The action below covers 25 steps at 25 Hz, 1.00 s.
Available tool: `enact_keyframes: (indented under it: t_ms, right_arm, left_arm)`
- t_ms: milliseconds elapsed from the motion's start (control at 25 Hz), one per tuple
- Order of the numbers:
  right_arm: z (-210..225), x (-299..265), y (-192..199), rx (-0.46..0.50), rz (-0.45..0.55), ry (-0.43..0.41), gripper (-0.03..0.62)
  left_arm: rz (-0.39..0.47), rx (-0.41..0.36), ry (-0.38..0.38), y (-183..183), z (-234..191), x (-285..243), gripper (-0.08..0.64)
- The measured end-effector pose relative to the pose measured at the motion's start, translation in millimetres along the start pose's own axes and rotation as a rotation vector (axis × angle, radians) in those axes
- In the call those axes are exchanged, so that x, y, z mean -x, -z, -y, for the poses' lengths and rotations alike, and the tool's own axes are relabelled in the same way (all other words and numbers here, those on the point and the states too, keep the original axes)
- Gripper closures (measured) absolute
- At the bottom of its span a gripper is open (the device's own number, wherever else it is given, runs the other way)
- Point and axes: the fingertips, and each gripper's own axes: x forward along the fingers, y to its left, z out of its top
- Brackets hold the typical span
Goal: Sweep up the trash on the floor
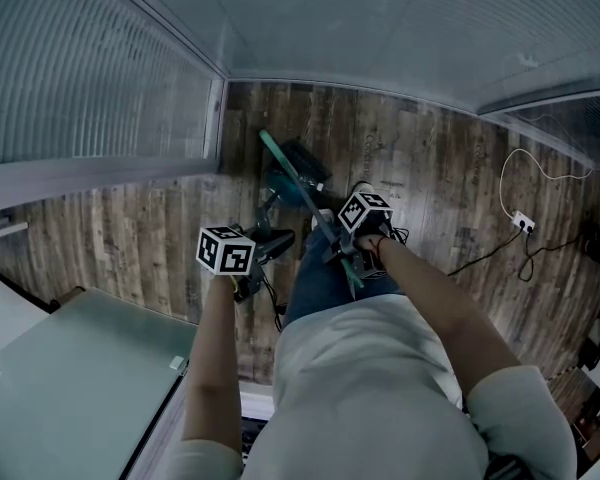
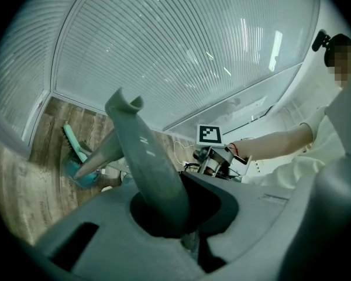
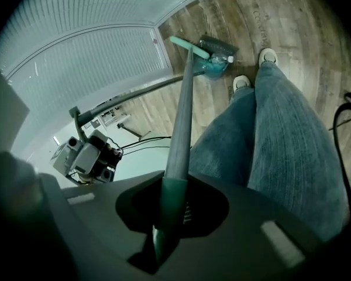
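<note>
Looking down in the head view, the person stands on a wood-plank floor (image 1: 430,158) in a corner of ribbed glass walls (image 1: 100,68), with a white cord (image 1: 520,168) trailing to a power strip (image 1: 523,222) at the right. The left gripper (image 1: 270,246) is held out low in front of the body, and the right gripper (image 1: 342,250) sits just beside it, over the thighs. A teal-handled broom (image 1: 315,213) slants from the right gripper away to the floor, where its head lies next to a teal dustpan (image 1: 283,186) near the corner. In the left gripper view, the jaws are closed tight on the thick grey handle of the dustpan, whose forked top end sticks up past them. A thinner grey length runs down toward the pan on the floor; how the two parts join is hard to make out. The broom's teal head shows just beside the pan, and the right gripper hangs off to the right under its marker cube. In the right gripper view, the jaws are clamped on the green grip of the broom handle, and the grey shaft runs straight out to the head. Dark bristles rest on the planks against the dustpan, and a small pale piece (image 3: 227,59), probably trash, lies at the pan's edge. Pale shoes (image 3: 268,54) and blue jeans (image 3: 281,139) fill the right side, close to the pan.
</note>
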Motion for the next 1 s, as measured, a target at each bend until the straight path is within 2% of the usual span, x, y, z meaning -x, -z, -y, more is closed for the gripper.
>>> enact_keyframes:
  t_ms: [120,320,680,1000]
  right_arm:
    - [4.0,8.7,-10.5,0.004,0.039,0.01,0.549]
    - [-2.1,19.2,-23.3,-0.023,0.097,-0.048,0.551]
    - [2.3,39.2,-26.1,-0.014,0.165,-0.033,0.549]
    - [-0.8,51.6,-30.7,-0.022,0.222,-0.063,0.549]
  left_arm:
    - [0.005,0.003,-0.003,0.5,-0.1,1.2,0.554]
    - [0.008,0.007,0.0,-1.2,-0.8,1.1,0.555]
    - [0.013,0.012,0.001,-2.1,0.3,2.9,0.558]
    - [0.016,0.016,0.001,-3.3,-1.3,2.1,0.558]
